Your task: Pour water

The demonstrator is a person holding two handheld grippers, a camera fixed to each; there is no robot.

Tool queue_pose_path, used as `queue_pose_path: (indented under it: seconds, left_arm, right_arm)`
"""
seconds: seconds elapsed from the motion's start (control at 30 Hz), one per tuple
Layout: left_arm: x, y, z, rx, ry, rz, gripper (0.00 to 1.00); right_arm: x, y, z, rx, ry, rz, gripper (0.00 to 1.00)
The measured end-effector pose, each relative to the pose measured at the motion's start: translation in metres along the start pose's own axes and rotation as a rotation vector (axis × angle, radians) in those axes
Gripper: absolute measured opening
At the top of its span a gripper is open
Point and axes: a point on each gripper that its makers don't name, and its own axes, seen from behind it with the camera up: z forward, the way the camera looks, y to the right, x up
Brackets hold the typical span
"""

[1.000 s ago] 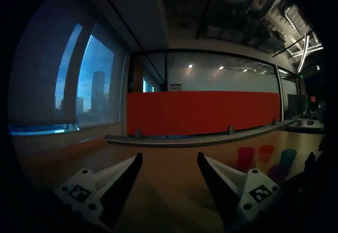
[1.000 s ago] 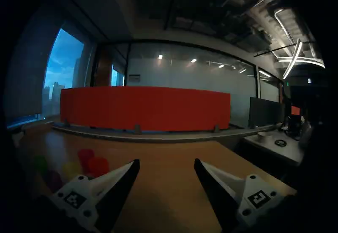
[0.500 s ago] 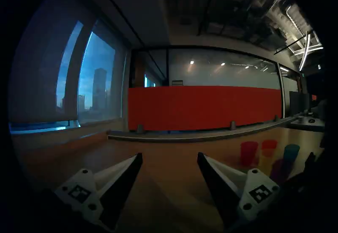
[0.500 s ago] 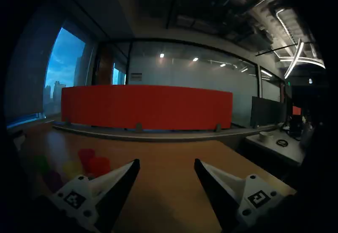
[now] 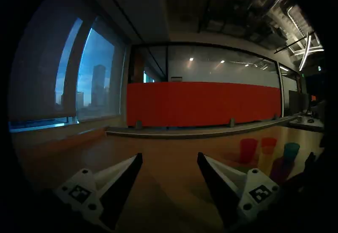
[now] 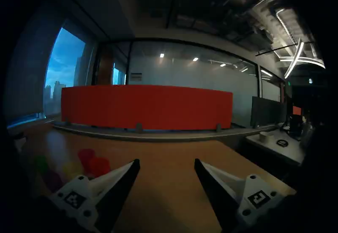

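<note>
Several coloured plastic cups stand in a cluster on the wooden table. In the left gripper view a red cup [image 5: 248,150], an orange cup [image 5: 268,145], a teal cup [image 5: 291,151] and a purple cup [image 5: 279,169] sit to the right, past the right finger. My left gripper [image 5: 169,161] is open and holds nothing. In the right gripper view a red cup [image 6: 86,158], another red cup [image 6: 99,166], a green cup [image 6: 41,164] and a purple cup [image 6: 53,180] sit at the lower left. My right gripper [image 6: 167,165] is open and holds nothing.
The wooden table [image 6: 169,191] stretches ahead to a red partition [image 6: 145,106] with a grey rail at its foot. Windows [image 5: 95,85] run along the left. A darker desk [image 6: 274,142] with small items stands to the right. The room is dim.
The left gripper view has tilted slightly, so the partition and cups sit a little differently in frame. The right gripper has barely moved. Both grippers stay open.
</note>
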Motion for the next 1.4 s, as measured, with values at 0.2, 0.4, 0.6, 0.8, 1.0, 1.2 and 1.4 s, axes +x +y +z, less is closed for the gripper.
queue_pose_path:
  seconds: [0.2, 0.4, 0.6, 0.8, 1.0, 1.2, 1.4]
  left_arm:
    - [-0.002, 0.0, 0.001, 0.0, -0.01, 0.0, 0.96]
    - [-0.005, 0.003, 0.002, -0.009, -0.023, 0.0, 0.96]
    - [-0.005, 0.003, 0.002, -0.01, -0.023, 0.0, 0.96]
    - [-0.006, 0.004, 0.002, -0.015, -0.025, 0.001, 0.96]
    - [-0.006, 0.004, 0.002, -0.015, -0.026, 0.001, 0.96]
    - [-0.005, 0.004, 0.002, -0.015, -0.027, 0.002, 0.96]
    - [-0.006, 0.004, 0.002, -0.014, -0.027, 0.001, 0.96]
  right_arm:
    - [0.001, -0.001, -0.001, 0.002, 0.001, 0.0, 1.0]
    - [0.002, 0.002, -0.003, -0.001, 0.003, -0.001, 1.0]
    - [0.003, 0.005, -0.006, -0.004, 0.006, 0.002, 1.0]
    - [0.003, 0.009, -0.01, -0.002, 0.009, 0.001, 1.0]
    - [0.007, 0.012, -0.015, 0.003, 0.033, 0.01, 1.0]
    - [0.01, 0.012, -0.019, 0.027, 0.062, 0.034, 1.0]
    - [0.01, 0.008, -0.018, 0.049, 0.087, 0.006, 1.0]
